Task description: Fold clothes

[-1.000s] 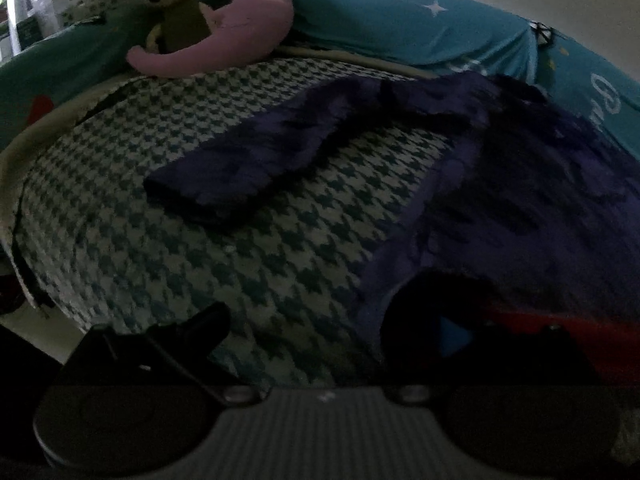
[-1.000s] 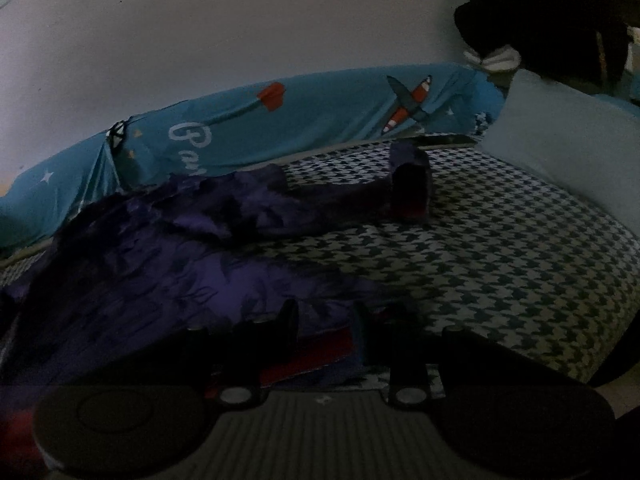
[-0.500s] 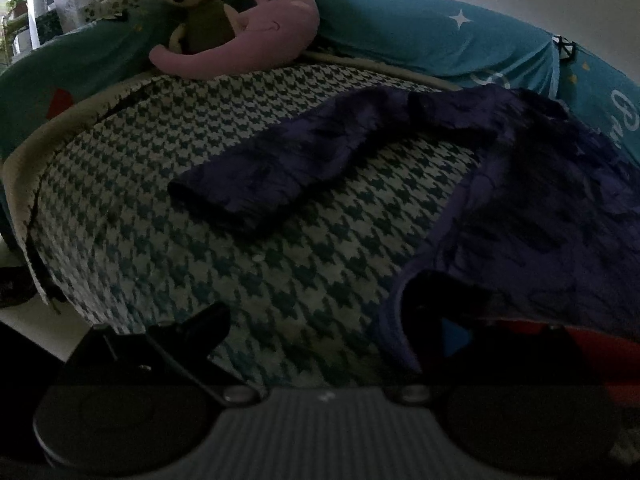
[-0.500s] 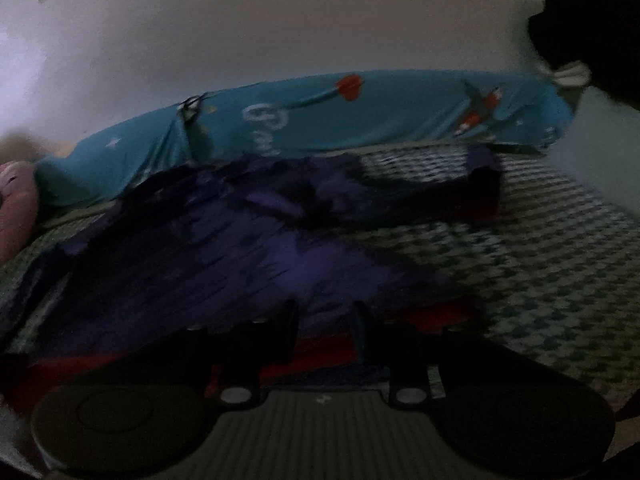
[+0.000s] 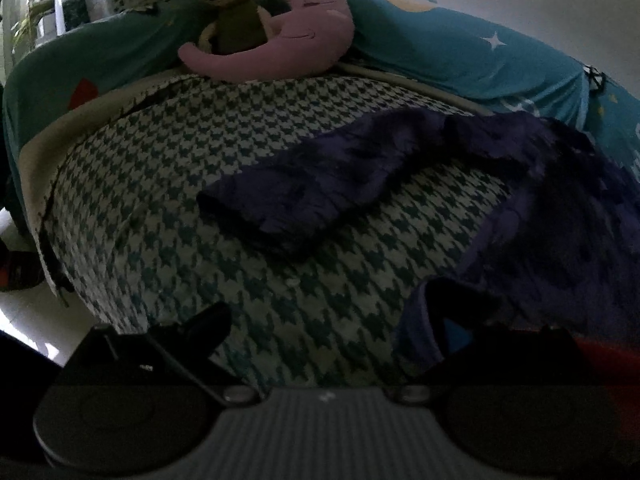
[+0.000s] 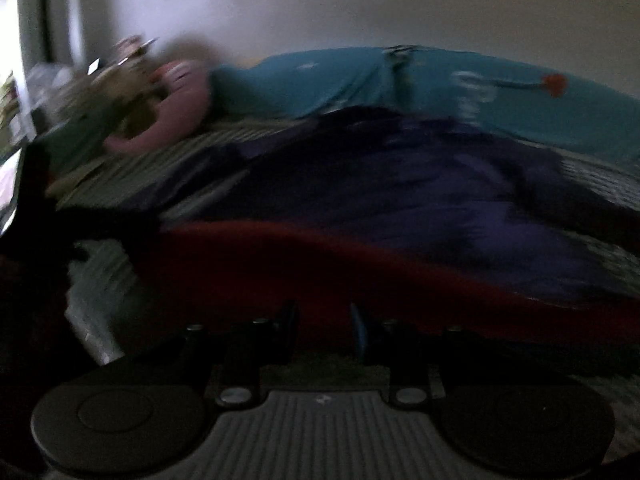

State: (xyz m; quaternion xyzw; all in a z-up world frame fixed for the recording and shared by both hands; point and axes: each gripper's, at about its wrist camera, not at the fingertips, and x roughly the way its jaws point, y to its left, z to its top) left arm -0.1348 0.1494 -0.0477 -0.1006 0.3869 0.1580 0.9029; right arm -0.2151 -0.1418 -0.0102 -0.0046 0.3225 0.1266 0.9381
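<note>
Plush toys (image 5: 276, 28) crowd bed's head; left tongs (image 5: 332, 328) apart, right tongs (image 6: 323, 320) clamp purple garment (image 6: 400, 184)

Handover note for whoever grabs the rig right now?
Left tongs: open, nothing pinched. The right finger sits at the hem corner of the purple garment.
Right tongs: nearly closed, apparently pinching the red-lined hem, though this view is blurred.
The garment lies spread on the houndstooth bed, with one sleeve stretched out sideways.
Done: hem gripped on one side.
Left: all the folds, sleeves included.
</note>
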